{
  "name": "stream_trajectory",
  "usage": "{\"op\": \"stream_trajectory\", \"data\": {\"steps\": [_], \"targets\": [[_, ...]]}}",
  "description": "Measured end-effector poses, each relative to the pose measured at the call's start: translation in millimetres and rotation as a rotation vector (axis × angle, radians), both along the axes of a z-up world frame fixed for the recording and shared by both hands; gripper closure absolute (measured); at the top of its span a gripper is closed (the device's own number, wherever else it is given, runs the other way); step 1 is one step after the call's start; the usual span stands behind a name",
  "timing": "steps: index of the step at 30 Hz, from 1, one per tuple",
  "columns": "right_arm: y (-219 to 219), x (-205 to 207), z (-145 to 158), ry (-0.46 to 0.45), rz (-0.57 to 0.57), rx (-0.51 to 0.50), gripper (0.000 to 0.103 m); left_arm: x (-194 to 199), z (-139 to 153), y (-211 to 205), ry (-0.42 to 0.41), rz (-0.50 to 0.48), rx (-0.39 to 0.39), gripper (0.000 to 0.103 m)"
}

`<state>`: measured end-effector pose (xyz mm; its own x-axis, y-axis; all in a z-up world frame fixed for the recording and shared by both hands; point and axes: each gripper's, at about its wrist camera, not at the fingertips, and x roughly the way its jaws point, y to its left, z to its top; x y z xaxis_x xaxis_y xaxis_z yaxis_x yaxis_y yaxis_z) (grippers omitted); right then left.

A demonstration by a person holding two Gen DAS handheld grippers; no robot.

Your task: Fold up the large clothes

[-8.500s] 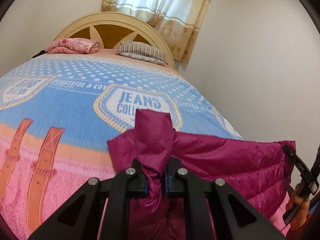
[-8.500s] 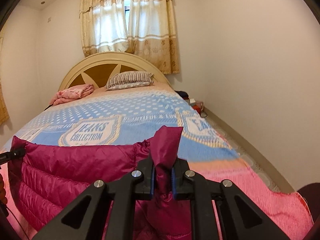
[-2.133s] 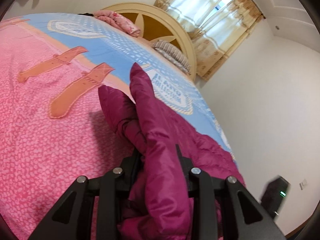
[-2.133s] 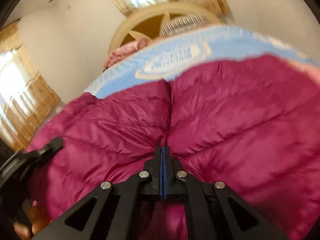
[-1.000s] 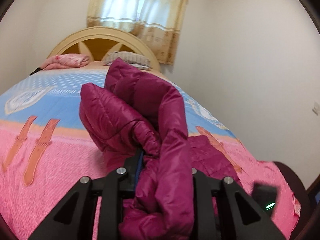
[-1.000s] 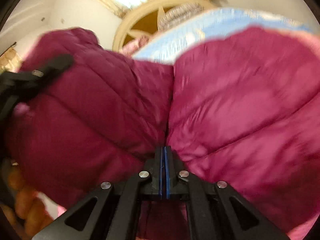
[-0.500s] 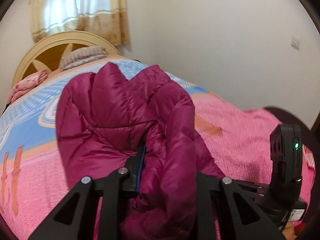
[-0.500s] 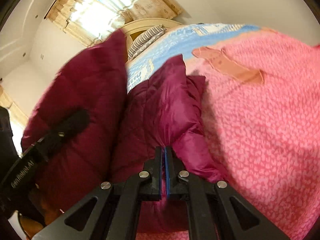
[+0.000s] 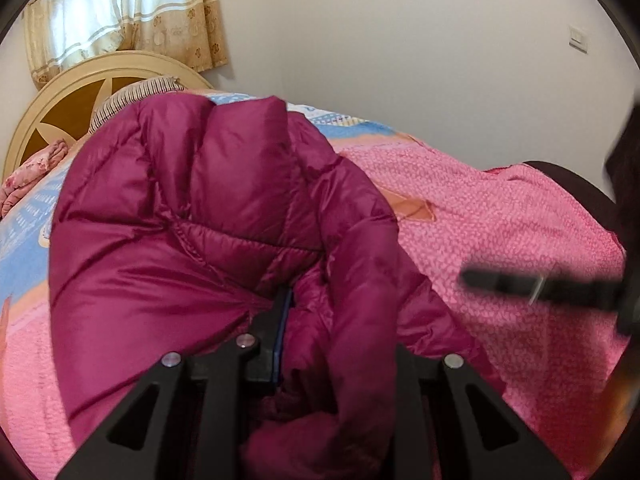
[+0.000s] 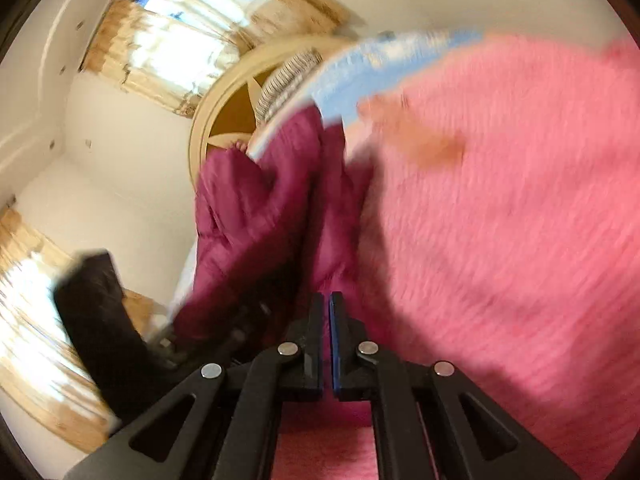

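Left wrist view, far left: pink blanket [image 9: 28, 168] bundled by the headboard [image 9: 60, 92], curtains [image 9: 120, 12] in the upper left corner, striped pillow [image 9: 132, 94] just right of the headboard's star. Centre: maroon puffer jacket [image 9: 192, 220] bunched in a tall mound over the bedspread [image 9: 500, 208], filling the middle of the frame. Bottom centre: left gripper [image 9: 316, 344] clamped on a thick fold of that jacket, jaws held narrowly apart by the padding, right finger mostly buried under fabric. Right edge: blurred black bar of the right gripper [image 9: 540, 284] over pink bedspread, wall switch [image 9: 578, 36] in the upper right.

Right wrist view, heavily blurred. Left side: bright curtains [image 10: 168, 36] at the upper left, dark body of the left gripper [image 10: 100, 320] at the lower left. Centre: jacket [image 10: 256, 216] standing as a narrow ridge beside the headboard [image 10: 232, 112]. Bottom centre: right gripper [image 10: 326, 320] pressed closed, pads nearly touching, nothing visibly between them, jacket just beyond the tips. Right: pink bedspread [image 10: 500, 220] filling the frame.
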<state>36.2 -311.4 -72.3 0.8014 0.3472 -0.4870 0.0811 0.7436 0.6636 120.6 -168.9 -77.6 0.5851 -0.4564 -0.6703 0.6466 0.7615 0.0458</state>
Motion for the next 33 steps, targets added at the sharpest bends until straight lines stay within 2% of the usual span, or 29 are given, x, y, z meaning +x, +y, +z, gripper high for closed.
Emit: {"op": "stream_trajectory", "data": {"steps": [3, 5, 9, 14, 16, 18, 20, 22, 23, 28, 31, 33], "targets": [[-9.5, 19.3, 23.2, -0.024, -0.012, -0.048, 0.101, -6.2, -4.8, -2.7, -0.042, 0.000, 0.008, 0.080], [-12.9, 49.4, 25.8, 0.015, -0.011, -0.101, 0.101, -8.9, -3.3, 0.2, -0.046, 0.005, -0.005, 0.080], [-12.8, 93.9, 8.5, 0.073, 0.044, -0.076, 0.101, -10.2, 0.5, 9.3, -0.010, 0.009, -0.068, 0.080], [-4.6, 140.4, -8.5, 0.082, 0.124, -0.044, 0.101, -18.1, 6.1, 13.6, -0.031, 0.005, -0.102, 0.080], [3.7, 154.6, -21.1, 0.114, 0.164, -0.042, 0.101, -25.6, 7.0, 10.3, -0.057, -0.005, -0.085, 0.079], [11.9, 169.1, -36.9, 0.154, 0.220, -0.030, 0.101, -30.3, 4.9, 5.6, -0.071, -0.015, -0.060, 0.073], [6.0, 177.7, -52.4, 0.189, 0.242, 0.051, 0.103, -30.8, 0.4, -0.8, -0.079, -0.009, -0.029, 0.073], [-9.1, 179.1, -65.9, 0.207, 0.245, 0.176, 0.103, -31.9, -4.2, -5.0, -0.081, -0.010, -0.017, 0.072], [-13.0, 176.7, -65.5, 0.211, 0.251, 0.186, 0.103, -35.1, -6.3, -6.6, -0.088, -0.013, -0.010, 0.072], [-27.3, 146.1, -29.1, 0.248, 0.227, 0.054, 0.101, -35.2, -7.5, -4.3, -0.074, -0.020, -0.026, 0.072], [-39.8, 116.0, 5.5, 0.153, 0.171, 0.003, 0.100, -30.4, -5.7, -3.1, -0.071, -0.017, -0.031, 0.072], [-35.4, 106.9, 24.6, 0.074, 0.198, -0.014, 0.096, -24.8, -4.0, -3.2, -0.077, -0.016, -0.028, 0.072]]}}
